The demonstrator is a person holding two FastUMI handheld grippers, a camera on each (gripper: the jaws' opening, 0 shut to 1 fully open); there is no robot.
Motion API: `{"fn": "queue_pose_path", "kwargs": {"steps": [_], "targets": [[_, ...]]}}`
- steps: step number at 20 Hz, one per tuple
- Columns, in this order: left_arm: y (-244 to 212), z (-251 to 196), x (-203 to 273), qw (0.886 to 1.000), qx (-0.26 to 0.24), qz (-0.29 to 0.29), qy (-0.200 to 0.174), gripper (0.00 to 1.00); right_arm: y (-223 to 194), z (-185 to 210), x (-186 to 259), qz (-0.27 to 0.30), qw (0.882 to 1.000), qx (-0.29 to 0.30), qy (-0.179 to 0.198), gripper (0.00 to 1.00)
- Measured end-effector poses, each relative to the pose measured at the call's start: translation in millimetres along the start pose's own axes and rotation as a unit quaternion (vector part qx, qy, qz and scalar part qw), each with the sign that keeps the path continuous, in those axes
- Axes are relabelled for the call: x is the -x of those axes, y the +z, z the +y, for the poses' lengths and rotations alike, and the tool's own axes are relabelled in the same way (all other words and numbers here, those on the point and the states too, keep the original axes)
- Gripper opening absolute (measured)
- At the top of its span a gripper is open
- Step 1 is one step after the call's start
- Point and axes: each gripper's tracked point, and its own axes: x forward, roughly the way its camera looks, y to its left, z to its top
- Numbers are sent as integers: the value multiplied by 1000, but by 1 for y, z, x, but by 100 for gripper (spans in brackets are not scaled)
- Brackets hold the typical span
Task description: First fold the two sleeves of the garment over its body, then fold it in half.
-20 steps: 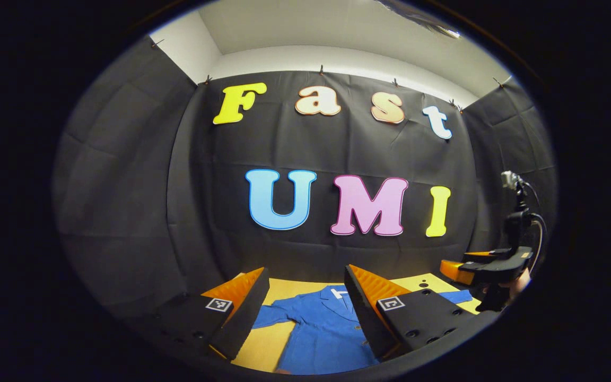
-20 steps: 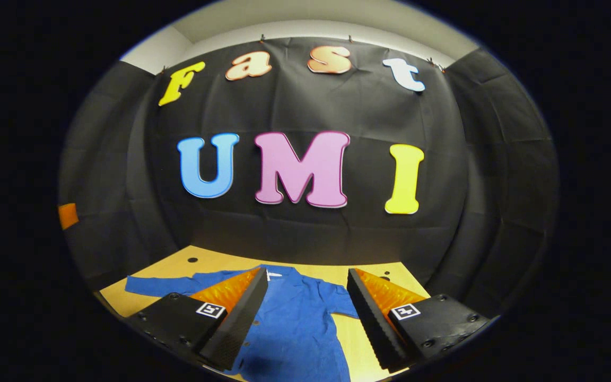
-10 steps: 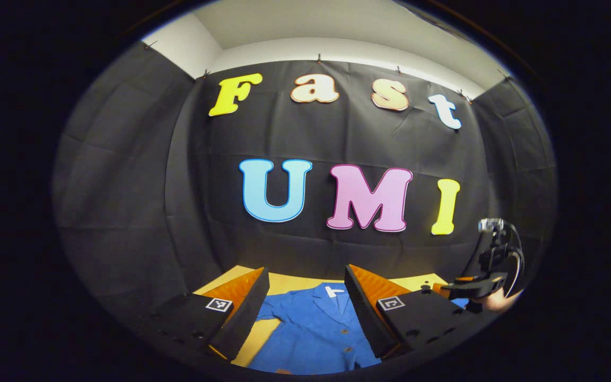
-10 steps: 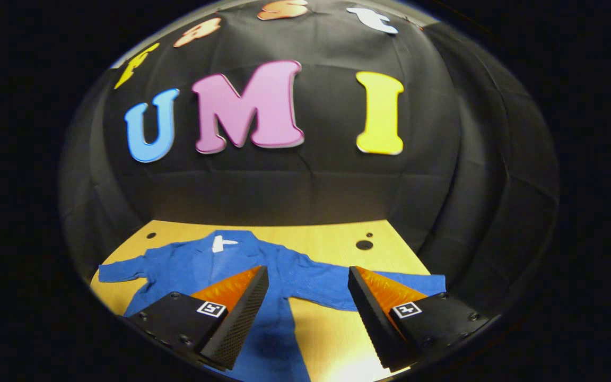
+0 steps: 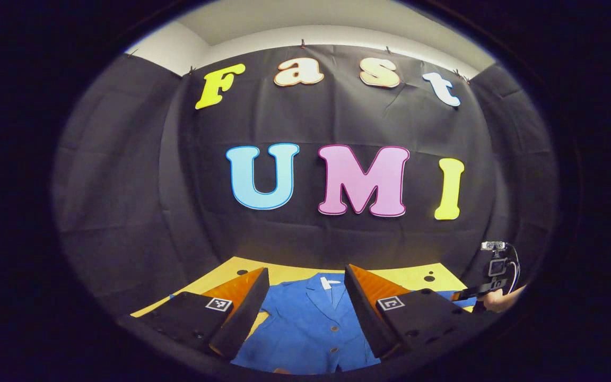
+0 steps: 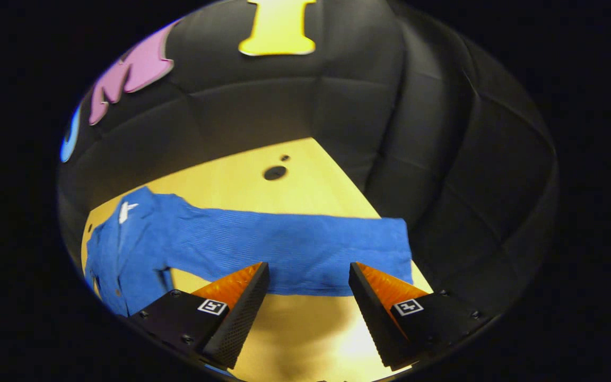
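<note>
A blue button-up garment (image 5: pixel 311 323) lies flat on the yellow wooden table (image 5: pixel 289 273), collar toward the back wall. In the left gripper view my left gripper (image 5: pixel 305 297) hovers open over its chest, holding nothing. The right gripper (image 5: pixel 478 292), held by a hand, shows low at the far right over the table's edge. In the right gripper view my right gripper (image 6: pixel 308 297) is open just above the table, close to the near edge of the outstretched sleeve (image 6: pixel 295 252). The cuff end lies to the right. The garment's body (image 6: pixel 120 254) is at the left.
The black cloth wall closes the table at the back and on the right. Two small dark holes (image 6: pixel 275 172) mark the tabletop beyond the sleeve. Bare table (image 6: pixel 311 339) lies under the right gripper's fingers.
The right gripper has swung to the right and tilted down, coming close over the right sleeve. The left gripper has tilted down slightly over the garment's chest. Both stay open.
</note>
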Motion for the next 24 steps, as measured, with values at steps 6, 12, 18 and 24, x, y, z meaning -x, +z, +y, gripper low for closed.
{"fn": "queue_pose_path", "kwargs": {"steps": [6, 12, 18, 24], "targets": [[5, -50, -20, 999, -23, 1, -40, 82, -14, -68, -41, 46, 995, -66, -52, 96], [13, -78, -30, 998, -35, -9, -59, 82, -10, -70, -45, 43, 996, -58, -50, 99], [9, -88, -25, 997, -33, -6, -66, 82, -14, -67, -43, 57, 995, -58, -50, 70], [4, -68, -12, 998, -35, 3, -45, 82, -7, -43, -41, 45, 998, -31, -2, 1]]}}
